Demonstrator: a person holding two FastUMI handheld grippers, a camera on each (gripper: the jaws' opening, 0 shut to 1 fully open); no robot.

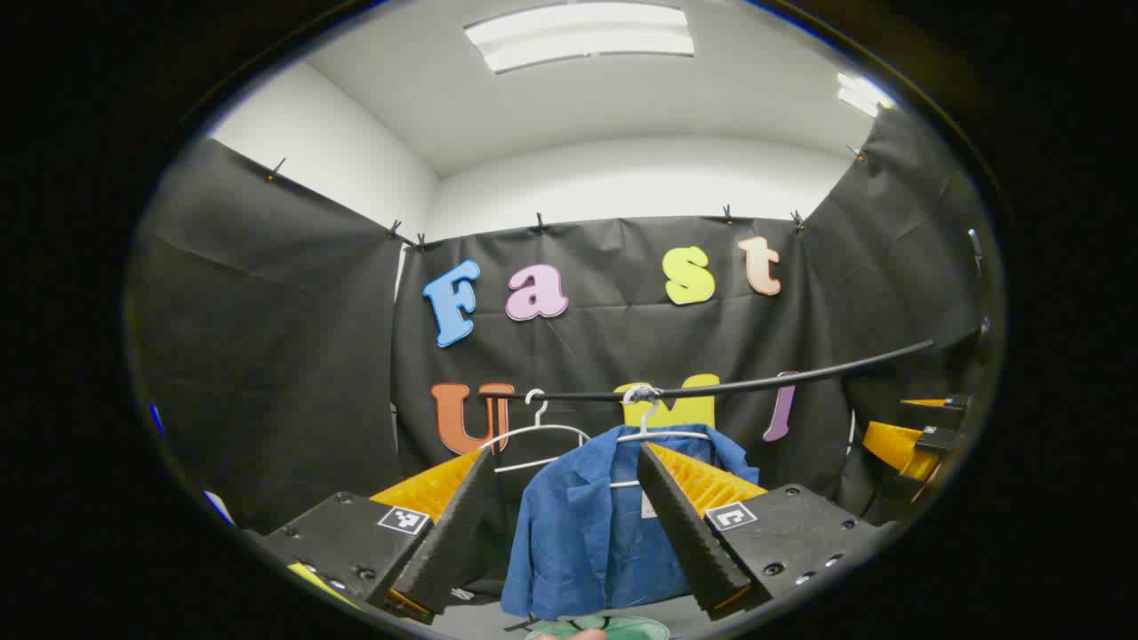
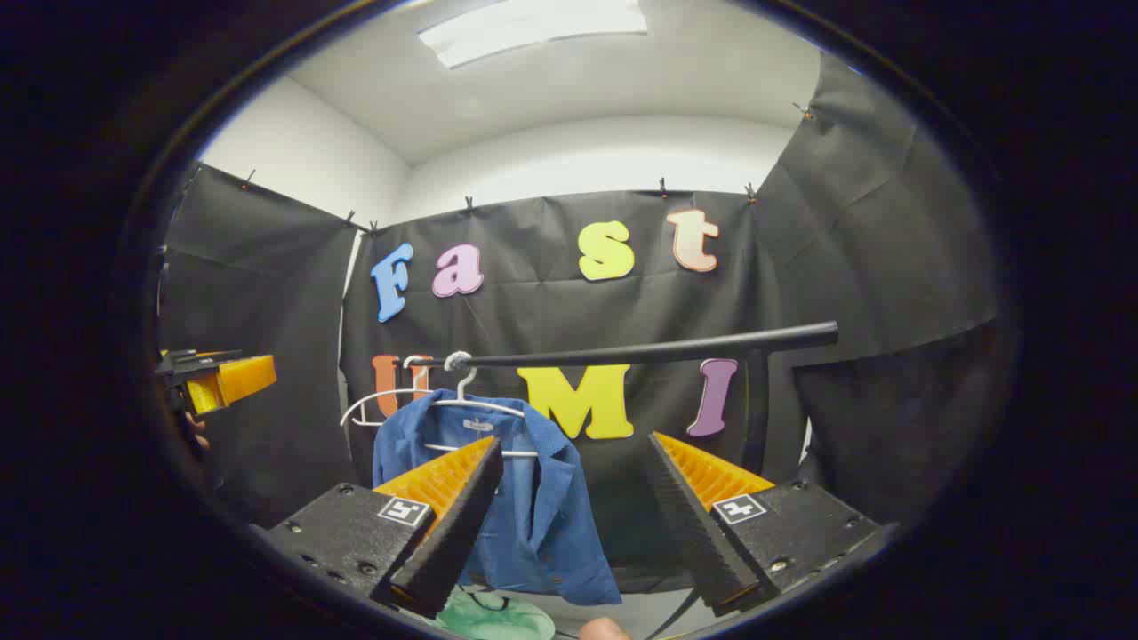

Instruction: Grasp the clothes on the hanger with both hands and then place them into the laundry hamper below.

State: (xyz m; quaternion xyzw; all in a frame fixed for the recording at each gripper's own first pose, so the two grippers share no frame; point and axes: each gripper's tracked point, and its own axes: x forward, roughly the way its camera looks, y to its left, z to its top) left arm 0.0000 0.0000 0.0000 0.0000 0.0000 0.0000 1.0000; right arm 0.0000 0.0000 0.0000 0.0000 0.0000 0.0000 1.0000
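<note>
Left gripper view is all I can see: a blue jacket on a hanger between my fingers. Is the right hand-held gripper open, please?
Observer: Yes. In the right gripper view, the right hand-held gripper has its fingers wide apart, with nothing between them.
Operator: Is it aimed at the jacket?
Observer: Not quite. The blue jacket sits behind its left finger, and the gap faces mostly the black cloth wall.
Operator: Is my own gripper touching the jacket?
Observer: No. The left hand-held gripper shows at the far left edge, apart from the jacket.
</note>
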